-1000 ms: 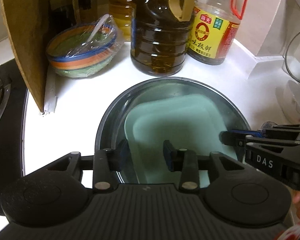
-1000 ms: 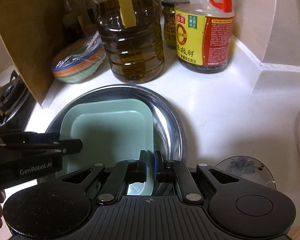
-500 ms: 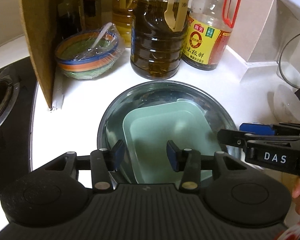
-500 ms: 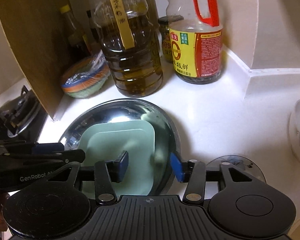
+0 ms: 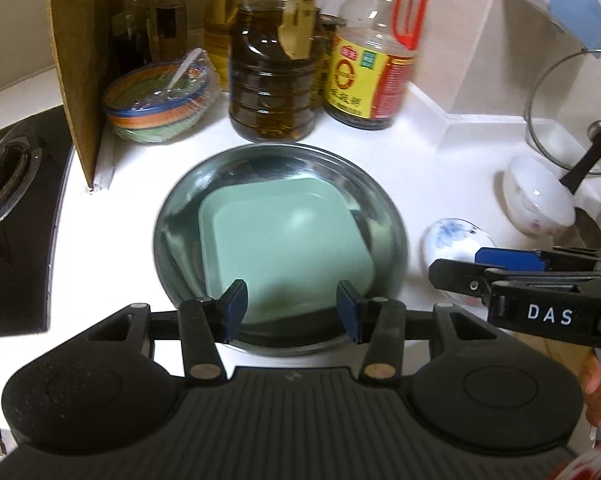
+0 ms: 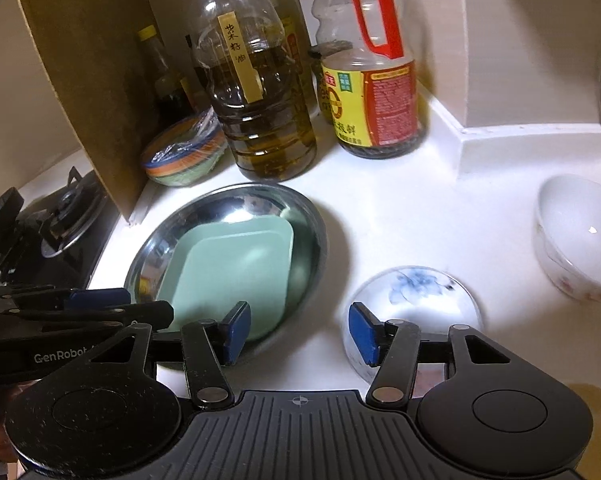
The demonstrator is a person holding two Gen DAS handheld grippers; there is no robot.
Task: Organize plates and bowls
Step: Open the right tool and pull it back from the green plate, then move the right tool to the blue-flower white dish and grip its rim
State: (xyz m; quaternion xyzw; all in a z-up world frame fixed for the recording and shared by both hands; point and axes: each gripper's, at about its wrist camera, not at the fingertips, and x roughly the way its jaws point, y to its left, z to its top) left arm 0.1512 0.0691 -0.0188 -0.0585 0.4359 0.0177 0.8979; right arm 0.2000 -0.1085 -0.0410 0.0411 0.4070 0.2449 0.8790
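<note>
The green plate (image 5: 286, 246) lies nested in the steel dish (image 5: 384, 208) on the desk (image 6: 400, 216). Both our left gripper (image 5: 291, 306) and right gripper (image 6: 299, 333) have just been opening, jaws apart and empty; next we'd approach the small flowered saucer (image 6: 420, 292) squarely, catching its rim gently

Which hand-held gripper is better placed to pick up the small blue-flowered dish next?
Probably the right hand-held gripper: open, empty, the dish just ahead. The left faces the steel plate.

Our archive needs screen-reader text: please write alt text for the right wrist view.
A square green plate lies inside a round steel plate on a white counter, with the open right claw above the counter beside it. A small floral dish sits nearby.
</note>
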